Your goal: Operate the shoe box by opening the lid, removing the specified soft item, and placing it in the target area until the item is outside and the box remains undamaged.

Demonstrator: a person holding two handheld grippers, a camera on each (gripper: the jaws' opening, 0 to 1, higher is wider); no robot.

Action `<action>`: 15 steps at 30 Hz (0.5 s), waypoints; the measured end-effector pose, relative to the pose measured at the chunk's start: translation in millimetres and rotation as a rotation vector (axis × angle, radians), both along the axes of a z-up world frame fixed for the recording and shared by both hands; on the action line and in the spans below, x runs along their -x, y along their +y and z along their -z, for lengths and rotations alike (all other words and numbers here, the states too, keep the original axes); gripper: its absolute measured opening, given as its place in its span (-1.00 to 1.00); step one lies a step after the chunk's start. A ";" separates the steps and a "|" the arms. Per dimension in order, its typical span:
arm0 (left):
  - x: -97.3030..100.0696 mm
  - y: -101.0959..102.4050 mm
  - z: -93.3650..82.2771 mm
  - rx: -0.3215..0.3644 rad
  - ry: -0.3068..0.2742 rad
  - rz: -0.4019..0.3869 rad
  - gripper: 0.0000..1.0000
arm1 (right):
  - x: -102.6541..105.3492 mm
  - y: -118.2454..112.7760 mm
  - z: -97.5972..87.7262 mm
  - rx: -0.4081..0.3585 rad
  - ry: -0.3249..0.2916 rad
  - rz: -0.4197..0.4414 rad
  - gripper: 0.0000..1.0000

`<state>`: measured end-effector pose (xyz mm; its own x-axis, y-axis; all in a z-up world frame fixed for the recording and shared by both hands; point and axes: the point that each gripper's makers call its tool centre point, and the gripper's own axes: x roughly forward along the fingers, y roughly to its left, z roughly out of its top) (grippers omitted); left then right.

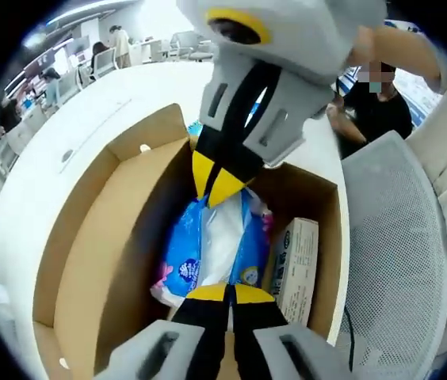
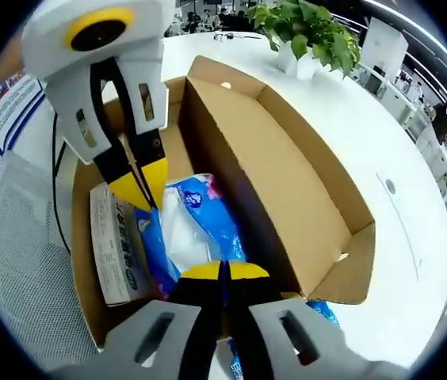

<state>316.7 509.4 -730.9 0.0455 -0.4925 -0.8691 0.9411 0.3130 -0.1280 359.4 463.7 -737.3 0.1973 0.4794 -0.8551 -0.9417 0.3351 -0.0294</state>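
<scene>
The blue and white soft pack (image 1: 208,253) (image 2: 196,226) is seen lying inside the open cardboard shoe box (image 1: 105,253) (image 2: 287,190), next to a small white carton (image 1: 296,265) (image 2: 112,245). It's gripped from both ends: the left tongs (image 1: 228,294) (image 2: 144,190) are pinched together on one edge, the right tongs (image 2: 223,271) (image 1: 217,186) on the opposite edge. The lid flap (image 2: 271,182) is folded up and back. The box is set on a white surface (image 1: 49,158) (image 2: 382,158), with a mesh chair back (image 1: 394,253) beside it and a potted plant (image 2: 307,32) placed further off
</scene>
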 end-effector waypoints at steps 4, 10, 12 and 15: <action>-1.8 2.6 -6.4 0.015 -0.007 -0.034 -1.00 | 0.7 1.4 -7.8 -0.022 -0.008 0.003 -1.00; -0.9 7.9 -18.5 0.026 -0.034 -0.059 -1.00 | 3.9 3.8 -22.7 -0.052 -0.023 0.001 -1.00; 0.3 9.1 -22.8 0.029 -0.038 -0.067 -1.00 | 4.7 5.1 -28.0 -0.064 -0.027 -0.001 -1.00; 1.0 11.2 -28.9 0.025 -0.050 -0.075 -1.00 | 7.0 7.2 -35.7 -0.079 -0.029 -0.005 -1.00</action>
<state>315.6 520.6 -702.0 0.1259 -0.5077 -0.8523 0.9204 0.3803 -0.0906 352.5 470.8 -701.7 0.2188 0.5465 -0.8084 -0.9427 0.3324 -0.0305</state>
